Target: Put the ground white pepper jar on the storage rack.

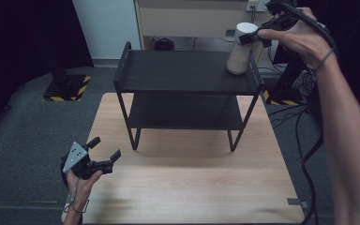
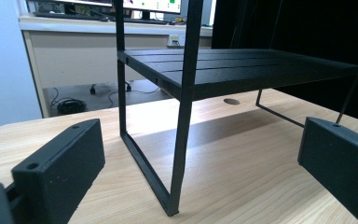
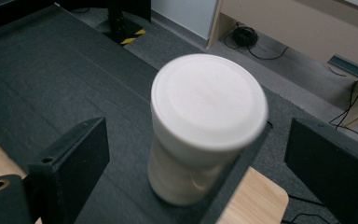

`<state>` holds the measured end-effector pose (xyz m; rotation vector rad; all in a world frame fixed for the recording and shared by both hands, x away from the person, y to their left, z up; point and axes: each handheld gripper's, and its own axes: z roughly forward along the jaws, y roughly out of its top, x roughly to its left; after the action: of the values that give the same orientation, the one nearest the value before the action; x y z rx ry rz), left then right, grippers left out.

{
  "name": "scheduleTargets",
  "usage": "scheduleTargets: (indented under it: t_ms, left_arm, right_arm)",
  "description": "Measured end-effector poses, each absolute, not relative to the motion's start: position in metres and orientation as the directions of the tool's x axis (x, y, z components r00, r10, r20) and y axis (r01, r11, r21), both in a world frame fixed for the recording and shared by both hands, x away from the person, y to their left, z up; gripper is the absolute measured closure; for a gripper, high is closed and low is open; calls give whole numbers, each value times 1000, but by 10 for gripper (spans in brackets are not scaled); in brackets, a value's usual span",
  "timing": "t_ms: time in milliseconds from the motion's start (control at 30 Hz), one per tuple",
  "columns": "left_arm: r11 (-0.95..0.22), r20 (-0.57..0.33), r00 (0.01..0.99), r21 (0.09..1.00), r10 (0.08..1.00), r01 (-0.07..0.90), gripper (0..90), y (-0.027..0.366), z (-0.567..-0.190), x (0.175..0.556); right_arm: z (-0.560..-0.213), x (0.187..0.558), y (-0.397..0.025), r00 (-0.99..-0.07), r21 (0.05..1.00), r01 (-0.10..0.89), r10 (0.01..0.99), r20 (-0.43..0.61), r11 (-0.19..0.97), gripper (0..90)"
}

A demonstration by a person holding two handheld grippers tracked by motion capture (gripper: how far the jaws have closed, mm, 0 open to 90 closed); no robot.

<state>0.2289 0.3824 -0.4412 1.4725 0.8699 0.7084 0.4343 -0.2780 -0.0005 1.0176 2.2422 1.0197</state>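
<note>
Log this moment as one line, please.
right gripper: open around white cup | cup: on black shelf top, right end | left gripper: open, idle over table

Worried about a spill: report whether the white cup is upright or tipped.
Upright: the white lidded cup stands on its base on the black shelf's top, lid upward.

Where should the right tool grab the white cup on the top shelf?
Grip the cup on its side wall just under the wider lid, coming in level from the shelf's right edge, where it stands upright near the corner. The right tool is there, jaws open on either side, apparently not touching it.
</note>
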Motion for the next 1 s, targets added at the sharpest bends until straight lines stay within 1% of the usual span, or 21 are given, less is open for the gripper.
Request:
scheduleTargets:
  t_ms: [133, 167, 267, 300, 333, 367, 400, 500, 533, 567, 600, 633, 667, 700, 733, 767, 800, 833, 867, 900, 1000]
  left_arm:
    - [1, -60, 536, 994, 842, 109, 0, 381, -441, 229]
    - [1, -59, 537, 994, 842, 109, 0, 381, -441, 229]
    - [-1, -59, 535, 994, 843, 111, 0, 381, -441, 229]
    - [-1, -59, 535, 994, 843, 111, 0, 382, -441, 229]
    - [-1, -59, 535, 994, 843, 111, 0, 382, -441, 229]
    - [-1, -60, 535, 994, 843, 113, 0, 381, -441, 229]
    - [-1, -60, 535, 994, 843, 113, 0, 381, -441, 229]
    - [-8, -56, 536, 993, 842, 117, 0, 380, -441, 229]
    - [-8, -56, 536, 993, 842, 117, 0, 380, -441, 229]
    - [-12, -54, 536, 993, 843, 119, 0, 380, -440, 229]
    - [-12, -54, 536, 993, 843, 119, 0, 380, -440, 229]
    - [-15, -53, 536, 993, 842, 121, 0, 379, -441, 229]
    - [-15, -53, 536, 993, 842, 121, 0, 379, -441, 229]
    - [-17, -52, 536, 992, 842, 123, 0, 379, -440, 229]
    - [-17, -52, 536, 992, 842, 123, 0, 379, -440, 229]
    - [-17, -51, 537, 992, 842, 121, 0, 379, -440, 228]
    - [-17, -51, 537, 992, 842, 121, 0, 379, -440, 228]
    - [-14, -53, 536, 993, 843, 121, 0, 379, -440, 227]
    - [-14, -53, 536, 993, 843, 121, 0, 379, -440, 227]
    - [-8, -58, 533, 993, 844, 120, 0, 380, -441, 226]
    - [-4, -60, 530, 993, 846, 119, 0, 381, -441, 226]
  right_arm:
    - [9, 417, -301, -628, 789, 406, 768, -125, 461, 58]
    - [12, 407, -314, -648, 788, 378, 746, -150, 486, 62]
    - [14, 396, -327, -669, 788, 352, 724, -165, 505, 69]
    - [14, 385, -339, -689, 792, 323, 702, -179, 519, 71]
    - [14, 385, -339, -689, 792, 323, 702, -179, 519, 71]
    - [14, 372, -347, -692, 789, 313, 696, -191, 528, 73]
    - [14, 372, -347, -692, 789, 313, 696, -191, 528, 73]
    - [12, 346, -358, -706, 779, 290, 674, -218, 556, 68]
    - [12, 346, -358, -706, 779, 290, 674, -218, 556, 68]
    - [11, 330, -362, -720, 776, 260, 651, -241, 574, 62]
    - [11, 330, -362, -720, 776, 260, 651, -241, 574, 62]
    - [10, 315, -365, -735, 773, 225, 624, -264, 593, 59]
    - [10, 315, -365, -735, 773, 225, 624, -264, 593, 59]
    - [10, 299, -367, -751, 767, 190, 593, -289, 613, 53]
    - [10, 299, -367, -751, 767, 190, 593, -289, 613, 53]
    - [8, 285, -372, -764, 769, 152, 567, -307, 621, 53]
    - [8, 285, -372, -764, 769, 152, 567, -307, 621, 53]
    - [5, 270, -375, -762, 775, 143, 569, -311, 615, 43]
    - [5, 270, -375, -762, 775, 143, 569, -311, 615, 43]
    - [-1, 259, -379, -768, 787, 132, 564, -303, 603, 45]
    - [-7, 250, -382, -781, 785, 125, 548, -300, 607, 51]
